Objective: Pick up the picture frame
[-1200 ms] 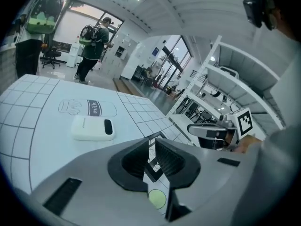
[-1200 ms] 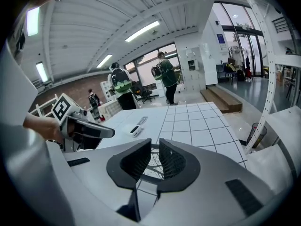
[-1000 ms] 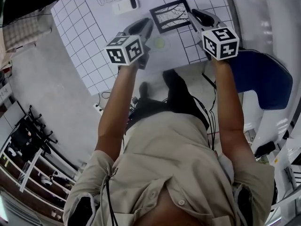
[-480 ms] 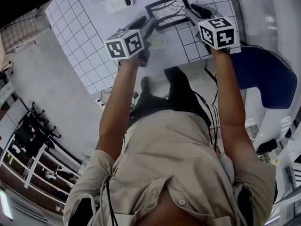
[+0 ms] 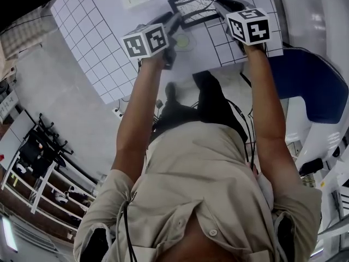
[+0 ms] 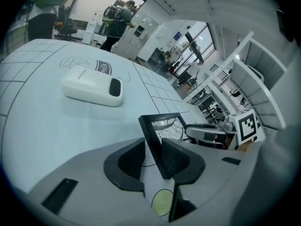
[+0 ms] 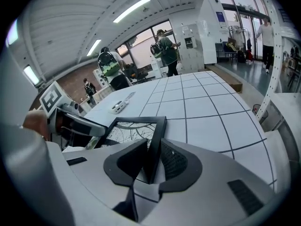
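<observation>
Probably light, stiff, breakable: grip the picture frame (image 5: pixel 194 5) by its edges. Left tool's (image 6: pixel 153 144) jaws, just closing, loosely straddle one; right tool's (image 7: pixel 154 144) hug the other, pressure unclear.

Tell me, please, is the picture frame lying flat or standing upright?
Flat: the picture frame lies face up on the table, its drawing facing the head view.

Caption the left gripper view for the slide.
Left gripper, jaws just opened, straddles the frame's edge; not yet clamped.
</observation>
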The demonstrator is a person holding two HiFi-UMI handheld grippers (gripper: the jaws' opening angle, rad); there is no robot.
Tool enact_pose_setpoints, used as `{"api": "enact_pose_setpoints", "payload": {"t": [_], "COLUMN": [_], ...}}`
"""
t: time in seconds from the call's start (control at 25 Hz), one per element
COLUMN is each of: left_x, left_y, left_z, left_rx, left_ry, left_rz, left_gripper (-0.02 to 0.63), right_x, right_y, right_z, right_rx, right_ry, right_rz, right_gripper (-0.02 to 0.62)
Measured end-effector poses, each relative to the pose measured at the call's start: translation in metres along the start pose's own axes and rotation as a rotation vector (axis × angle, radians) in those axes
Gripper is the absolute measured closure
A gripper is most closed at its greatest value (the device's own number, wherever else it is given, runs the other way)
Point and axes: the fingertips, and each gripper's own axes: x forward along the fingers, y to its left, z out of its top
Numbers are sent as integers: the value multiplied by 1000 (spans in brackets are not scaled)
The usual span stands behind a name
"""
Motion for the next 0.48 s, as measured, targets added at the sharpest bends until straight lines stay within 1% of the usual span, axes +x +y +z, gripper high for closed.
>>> {"api": "enact_pose_setpoints", "payload": {"t": [0.08,0.12,0.32,0.48], "left_x": [2,3,1,-3], "left_y": [-1,-2,0,-4], "left_z": [-1,-1,-1,0], "left_rx": [6,8,1,-7], "left_ry": [13,18,11,-8], "left_rz": [-3,-7,1,-6], "left_gripper": [500,520,528,535], "right_x": [0,0,0,-6], "right_y": [-1,-1,0,4], "right_z": [0,-1,1,8], "right_rx": [10,11,-3,-17], "right_ry": [9,13,24,-7], "right_rz": [-11,-17,-50,-66], "right_gripper": [505,507,514,517]}}
